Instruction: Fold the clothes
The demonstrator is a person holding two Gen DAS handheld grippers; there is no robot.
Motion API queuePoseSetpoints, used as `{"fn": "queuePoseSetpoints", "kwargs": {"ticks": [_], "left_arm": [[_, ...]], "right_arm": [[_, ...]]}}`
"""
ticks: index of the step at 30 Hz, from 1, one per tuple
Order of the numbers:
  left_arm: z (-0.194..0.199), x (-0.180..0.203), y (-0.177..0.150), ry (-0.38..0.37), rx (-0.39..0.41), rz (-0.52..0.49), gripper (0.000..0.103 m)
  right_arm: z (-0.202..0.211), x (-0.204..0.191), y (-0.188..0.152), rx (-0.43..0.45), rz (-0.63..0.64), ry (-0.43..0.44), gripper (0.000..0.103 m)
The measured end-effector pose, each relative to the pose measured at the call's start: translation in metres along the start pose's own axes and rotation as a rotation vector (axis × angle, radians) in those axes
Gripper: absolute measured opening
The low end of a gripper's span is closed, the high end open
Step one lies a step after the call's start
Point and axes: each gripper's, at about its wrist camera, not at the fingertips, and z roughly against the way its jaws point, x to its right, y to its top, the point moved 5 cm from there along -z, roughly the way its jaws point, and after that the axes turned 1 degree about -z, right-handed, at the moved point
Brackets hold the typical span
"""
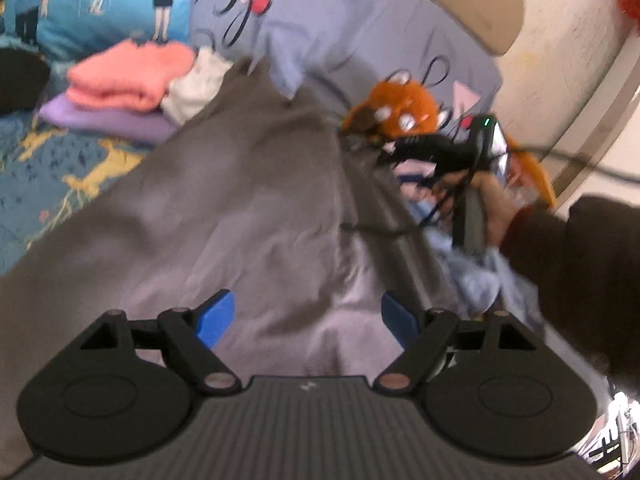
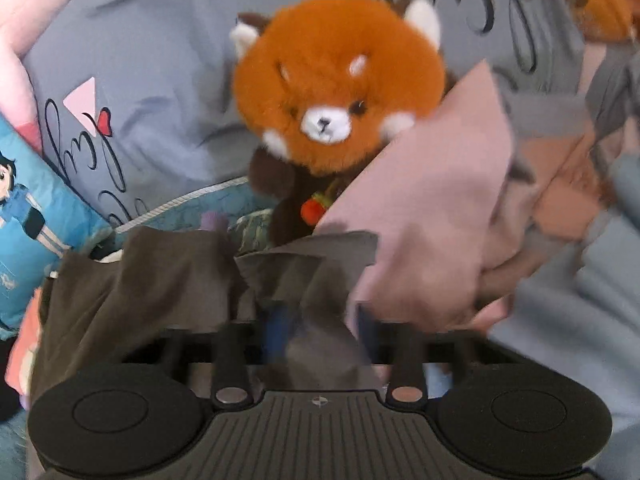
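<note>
A large grey garment (image 1: 248, 216) lies spread over the bed in the left wrist view. My left gripper (image 1: 308, 316) hovers just above its near part, open, with nothing between its blue pads (image 1: 218, 314). At the garment's far right edge a hand holds my right gripper (image 1: 372, 146). In the right wrist view that gripper (image 2: 324, 332) is shut on a bunched fold of the grey garment (image 2: 308, 280), which rises in a crumpled ridge in front of it. The picture is blurred.
A folded stack of pink and purple clothes (image 1: 128, 80) sits at the far left on the patterned blue bedding (image 1: 48, 176). An orange plush toy (image 2: 336, 88) leans on a grey-blue pillow (image 2: 152, 60). Pink cloth (image 2: 432, 208) and light blue cloth (image 1: 480, 280) lie to the right.
</note>
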Motion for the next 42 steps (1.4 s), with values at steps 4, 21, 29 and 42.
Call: {"fn": "queuePoseSetpoints", "kwargs": {"ticks": [4, 21, 29, 42], "left_arm": [[-0.009, -0.012, -0.004, -0.006, -0.012, 0.043, 0.084], [-0.031, -0.033, -0.001, 0.077, -0.045, 0.06, 0.084], [-0.034, -0.034, -0.001, 0.071, -0.058, 0.066, 0.084], [-0.02, -0.042, 0.007, 0.008, -0.044, 0.141, 0.087]], "right_arm": [[0.026, -0.006, 0.02, 0.093, 0.08, -0.114, 0.001], [0.087, 0.017, 0.059, 0.317, 0.19, -0.566, 0.027], [0.05, -0.183, 0.019, 0.108, 0.545, 0.058, 0.036], [-0.052, -0.314, -0.013, -0.213, 0.499, -0.066, 0.031]]}}
